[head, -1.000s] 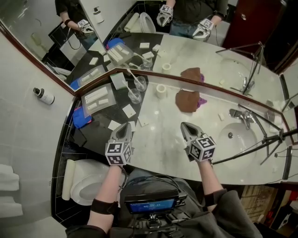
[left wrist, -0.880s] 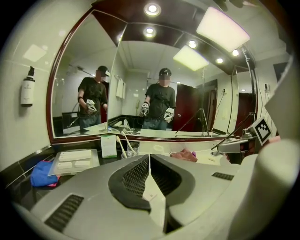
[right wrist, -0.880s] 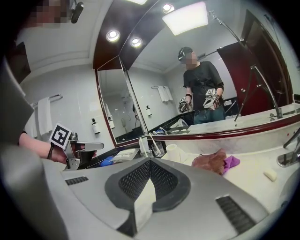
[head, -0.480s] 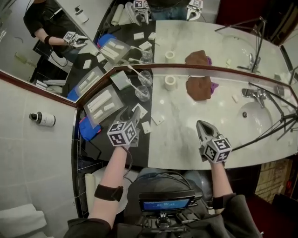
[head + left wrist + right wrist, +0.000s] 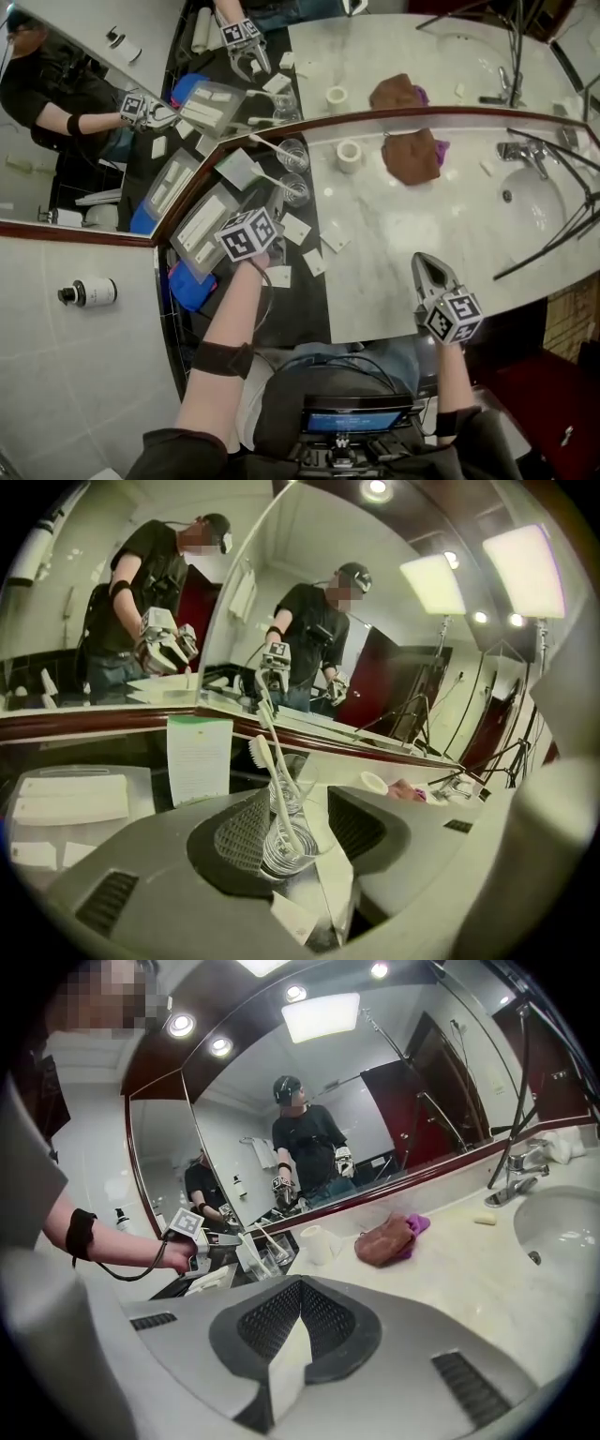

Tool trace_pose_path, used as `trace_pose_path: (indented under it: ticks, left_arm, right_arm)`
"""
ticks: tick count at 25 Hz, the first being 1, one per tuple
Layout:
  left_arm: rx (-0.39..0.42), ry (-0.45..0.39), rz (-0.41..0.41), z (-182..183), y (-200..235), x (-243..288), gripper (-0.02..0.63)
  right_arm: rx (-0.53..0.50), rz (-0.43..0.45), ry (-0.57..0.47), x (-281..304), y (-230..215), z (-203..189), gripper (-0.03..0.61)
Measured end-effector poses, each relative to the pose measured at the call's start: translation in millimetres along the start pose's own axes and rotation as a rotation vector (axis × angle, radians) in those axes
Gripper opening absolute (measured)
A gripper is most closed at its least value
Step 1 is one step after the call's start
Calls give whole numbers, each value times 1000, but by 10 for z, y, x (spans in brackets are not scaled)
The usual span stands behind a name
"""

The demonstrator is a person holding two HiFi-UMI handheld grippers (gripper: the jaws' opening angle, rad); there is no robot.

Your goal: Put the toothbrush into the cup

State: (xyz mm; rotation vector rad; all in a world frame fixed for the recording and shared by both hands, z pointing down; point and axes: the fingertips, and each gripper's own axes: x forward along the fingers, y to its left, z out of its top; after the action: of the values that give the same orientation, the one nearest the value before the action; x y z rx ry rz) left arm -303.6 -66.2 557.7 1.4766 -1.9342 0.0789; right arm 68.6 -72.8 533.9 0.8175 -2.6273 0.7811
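- While working across from the left, leave the clear tray (image 5: pixel 192 211) of white packets alone; no part in this step.
- Read the left gripper (image 5: pixel 272 208) as wide open and empty: jaws just spread apart, pads pressing on nothing, the near glass (image 5: pixel 295 190) standing untouched between them in the left gripper view.
- Find the toothbrush (image 5: pixel 274 799) already leaning in that near glass, handle end down, bristle head up above the rim; note a second brush in the far glass (image 5: pixel 292 154) just behind.
- Judge the step in hand as the approach to a pinch, most likely on the brush handle above the rim; no telling from here which glass counts as the cup.
- Centre the jaws on the thin handle rather than on the glass wall, come in above the rim and close slowly; expect a slim, smooth handle to twist or slip if caught off-centre.
- Treat both glasses as light and easy to tip; keep the outer sides of the jaws off the far glass and its brush.
- Lift along the handle's lean before going sideways, so as not to drag the glass over.
- Ignore the brown cloth (image 5: pixel 412 155), well apart on the marble counter (image 5: pixel 403 234).
- Count the right gripper (image 5: pixel 427 264) as fully closed with nothing in it, hovering near the counter's front edge, well apart from the glasses; better kept out of the way, or brought in only to steady a glass.
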Motion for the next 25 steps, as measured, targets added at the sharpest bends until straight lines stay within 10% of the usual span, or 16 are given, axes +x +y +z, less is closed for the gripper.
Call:
trace_pose_path:
  ticks: [25]
  left_arm:
    - [32,44,90,-58,219,451,32]
  right_arm:
    - [32,-108,16,-391,-275,-267,11]
